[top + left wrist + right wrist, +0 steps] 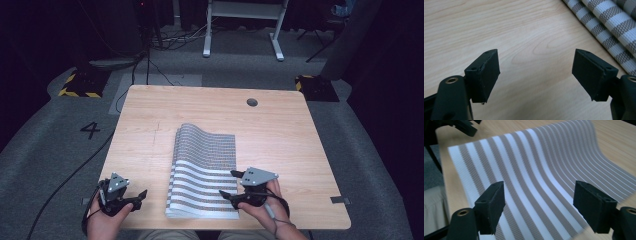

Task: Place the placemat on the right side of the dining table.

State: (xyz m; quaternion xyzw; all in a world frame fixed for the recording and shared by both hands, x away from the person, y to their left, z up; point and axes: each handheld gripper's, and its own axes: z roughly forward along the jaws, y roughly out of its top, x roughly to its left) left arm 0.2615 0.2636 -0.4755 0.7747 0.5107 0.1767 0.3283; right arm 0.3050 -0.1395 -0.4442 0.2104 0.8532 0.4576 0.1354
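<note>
Both sets of fingers are spread wide and empty, right gripper [233,184] hovering at the mat's [205,170] near edge, left gripper [137,199] off beside it, so a shallow pinch could just slip off that bowed-up mat.

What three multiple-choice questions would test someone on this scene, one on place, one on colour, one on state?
1. Where does the striped cloth lie?
A. between the two grippers
B. on the floor
C. at the table's far edge

2. What colours are its stripes?
A. red and blue
B. grey and white
C. green and black

3. How do the right gripper's jaws stand?
A. shut on the cloth
B. open, over the cloth
C. shut, empty

Answers: 1 A, the left gripper flanks it opposite the right; 2 B, plain in both gripper views; 3 B, a wide gap.
</note>
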